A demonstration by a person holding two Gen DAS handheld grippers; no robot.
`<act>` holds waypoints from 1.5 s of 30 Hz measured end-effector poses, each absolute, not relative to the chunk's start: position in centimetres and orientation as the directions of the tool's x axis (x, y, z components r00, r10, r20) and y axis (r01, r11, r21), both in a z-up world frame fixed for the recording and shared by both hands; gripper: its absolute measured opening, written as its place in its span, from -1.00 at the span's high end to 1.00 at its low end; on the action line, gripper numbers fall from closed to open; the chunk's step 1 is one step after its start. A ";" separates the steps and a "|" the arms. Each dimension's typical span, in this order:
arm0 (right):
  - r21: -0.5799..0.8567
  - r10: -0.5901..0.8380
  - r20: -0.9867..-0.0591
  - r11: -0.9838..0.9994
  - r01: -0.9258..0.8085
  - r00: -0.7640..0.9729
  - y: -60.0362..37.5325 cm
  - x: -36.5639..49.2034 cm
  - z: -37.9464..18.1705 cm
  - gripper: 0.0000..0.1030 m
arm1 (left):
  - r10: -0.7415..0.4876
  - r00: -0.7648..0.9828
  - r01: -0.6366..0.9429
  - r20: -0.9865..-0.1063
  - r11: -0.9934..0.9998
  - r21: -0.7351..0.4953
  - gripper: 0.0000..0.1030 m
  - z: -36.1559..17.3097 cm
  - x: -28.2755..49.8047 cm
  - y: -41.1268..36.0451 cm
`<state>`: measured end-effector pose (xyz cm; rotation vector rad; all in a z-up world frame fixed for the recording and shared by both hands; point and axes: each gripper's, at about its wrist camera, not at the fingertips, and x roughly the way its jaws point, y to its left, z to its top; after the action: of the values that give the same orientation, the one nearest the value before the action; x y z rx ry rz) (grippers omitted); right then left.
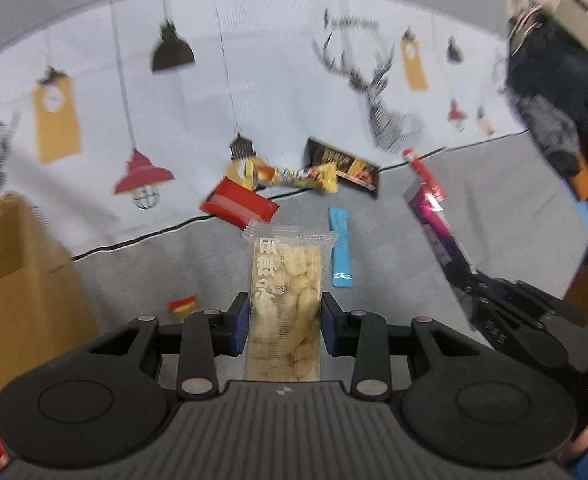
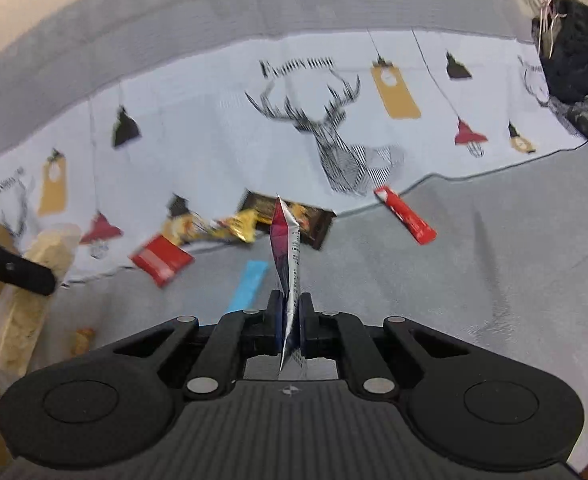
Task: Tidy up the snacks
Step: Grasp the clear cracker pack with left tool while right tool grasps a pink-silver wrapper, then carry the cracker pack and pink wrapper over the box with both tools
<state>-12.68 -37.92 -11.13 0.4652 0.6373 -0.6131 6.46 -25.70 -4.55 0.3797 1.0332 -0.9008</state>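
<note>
My left gripper is shut on a clear packet of pale puffed snack, held above the grey couch seat. The packet also shows at the left of the right wrist view. My right gripper is shut on a thin purple-and-white foil packet, held edge-on; it shows in the left wrist view too. On the seat lie a red packet, a yellow wrapped snack, a dark chocolate bar, a blue stick packet and a red stick packet.
A cardboard box stands at the left, with a small red-and-yellow candy on the seat beside it. A printed blanket with deer and lamps covers the couch back. Dark clothing lies at the right.
</note>
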 end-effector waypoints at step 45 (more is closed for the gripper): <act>0.174 -0.008 -0.578 0.976 0.133 0.816 -3.1 -17.1 6.5 0.86 | -0.438 0.478 0.480 -0.761 0.856 -0.191 0.21 5.7 -5.1 13.9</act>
<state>-17.08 -3.08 6.55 0.2109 0.6129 -0.0758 -5.09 13.89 5.75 0.0504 0.9139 -0.5610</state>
